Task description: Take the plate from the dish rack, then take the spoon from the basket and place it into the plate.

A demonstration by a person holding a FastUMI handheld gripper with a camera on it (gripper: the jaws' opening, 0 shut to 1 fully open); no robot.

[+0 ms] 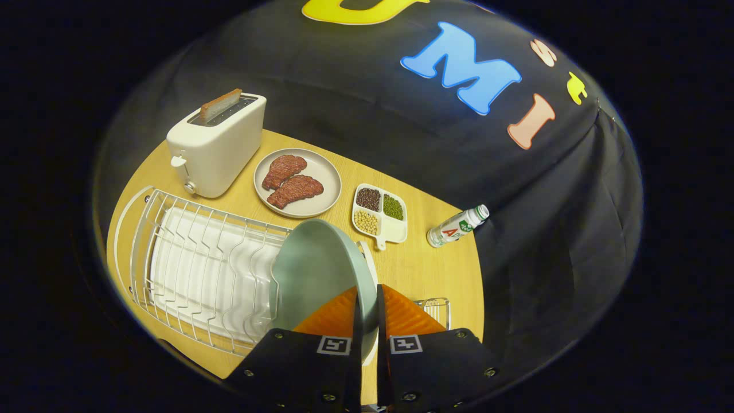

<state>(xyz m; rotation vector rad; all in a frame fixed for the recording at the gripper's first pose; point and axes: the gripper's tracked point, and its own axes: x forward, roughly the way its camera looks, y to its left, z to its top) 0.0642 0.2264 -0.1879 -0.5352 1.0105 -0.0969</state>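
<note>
A pale green plate (pixel 312 269) stands on edge between my fingers, lifted above the right end of the white wire dish rack (pixel 195 269). My gripper (pixel 367 298) is shut on the plate's rim, one finger on each face. A corner of a small wire basket (pixel 436 310) peeks out just right of my fingers; the spoon is hidden.
On the round wooden table (pixel 424 269) beyond the rack stand a white toaster (pixel 215 146) with a slice of bread, a grey plate with two steaks (pixel 298 183), and a divided dish of beans (pixel 379 215). A small bottle (pixel 457 226) lies near the table's right edge.
</note>
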